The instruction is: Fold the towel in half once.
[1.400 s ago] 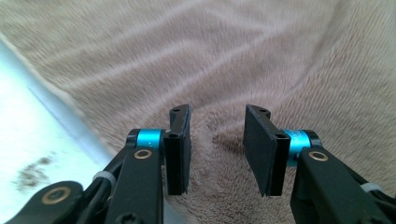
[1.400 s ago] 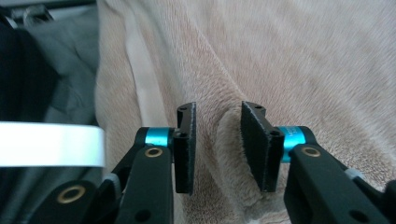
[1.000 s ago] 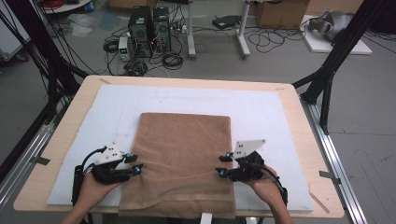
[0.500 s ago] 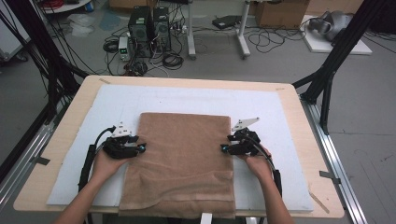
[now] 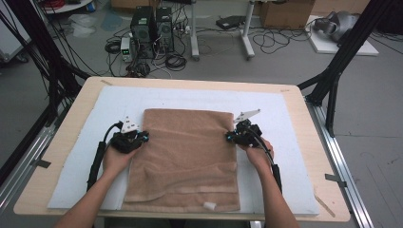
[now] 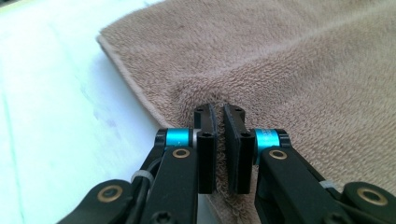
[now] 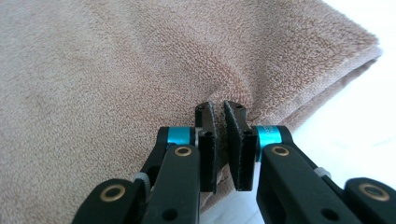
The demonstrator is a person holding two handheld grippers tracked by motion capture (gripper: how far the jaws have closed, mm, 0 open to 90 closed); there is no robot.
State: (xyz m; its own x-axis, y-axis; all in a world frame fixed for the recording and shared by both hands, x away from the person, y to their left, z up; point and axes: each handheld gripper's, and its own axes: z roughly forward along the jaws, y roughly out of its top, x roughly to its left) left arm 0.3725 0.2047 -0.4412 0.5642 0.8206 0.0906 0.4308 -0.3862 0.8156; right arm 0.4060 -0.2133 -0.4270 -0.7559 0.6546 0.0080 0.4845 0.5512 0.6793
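A brown terry towel (image 5: pixel 185 156) lies folded flat on the white mat (image 5: pixel 285 118). My left gripper (image 5: pixel 142 137) rests at the towel's left edge, about a third of the way down from the far end. In the left gripper view its jaws (image 6: pixel 218 108) are pressed together on a small pucker of the towel (image 6: pixel 289 60). My right gripper (image 5: pixel 229 137) sits opposite it at the right edge. There the right gripper (image 7: pixel 217 106) likewise pinches a raised fold of the towel (image 7: pixel 116 70) near the layered border.
The mat covers a wooden table (image 5: pixel 309 142) with metal rails along both sides. A small white tag (image 5: pixel 209 206) shows at the towel's near edge. Black frame posts, cables and computer boxes (image 5: pixel 152 23) stand on the floor beyond the far edge.
Both grippers have slid away from me along the towel's side edges, from near its front end toward the far half, and their tips now bite into the cloth.
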